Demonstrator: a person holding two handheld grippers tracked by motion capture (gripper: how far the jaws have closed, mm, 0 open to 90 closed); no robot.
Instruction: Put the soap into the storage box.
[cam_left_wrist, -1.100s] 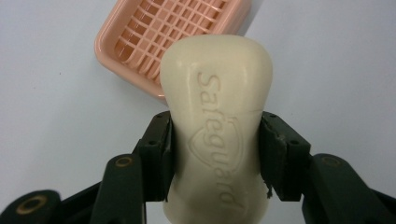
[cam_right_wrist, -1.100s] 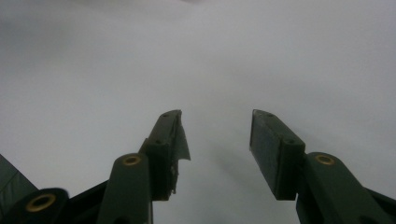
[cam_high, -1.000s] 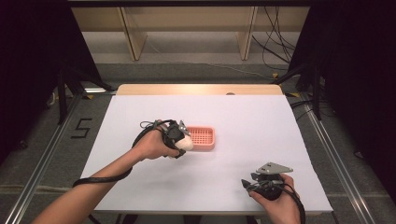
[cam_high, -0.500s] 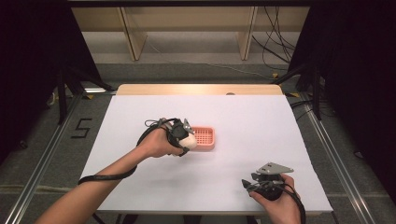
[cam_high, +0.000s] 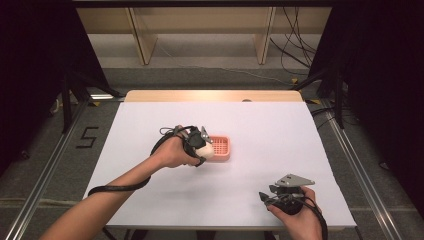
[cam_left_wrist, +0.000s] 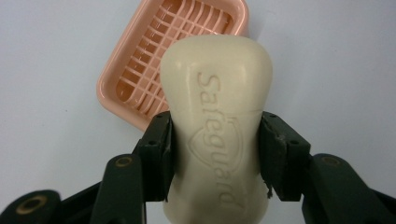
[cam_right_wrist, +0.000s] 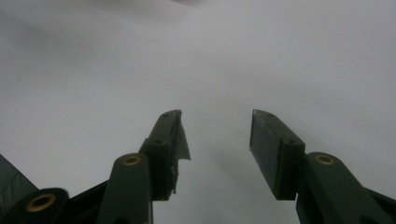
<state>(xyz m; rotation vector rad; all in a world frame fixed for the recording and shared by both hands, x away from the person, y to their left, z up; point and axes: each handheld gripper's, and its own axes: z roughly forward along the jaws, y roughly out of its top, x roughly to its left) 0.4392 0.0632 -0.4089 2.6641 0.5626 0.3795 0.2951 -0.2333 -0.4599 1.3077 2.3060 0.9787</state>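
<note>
both tongs have black jaws with brass-coloured screws, trailing black cables; one carries a grey three-cornered plate.

The cream-coloured, waisted bar of soap carries the brand name "Safeguard" pressed into its face, running lengthwise over an embossed shield outline (the last letters fall into shadow). On the grey floor left of the table stands a black "5".

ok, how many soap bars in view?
1. A cream, waisted soap bar embossed with a brand name, clamped in the left claw just above the pink slatted plastic soap dish on the white table. Another under it can't be ruled out.
</note>
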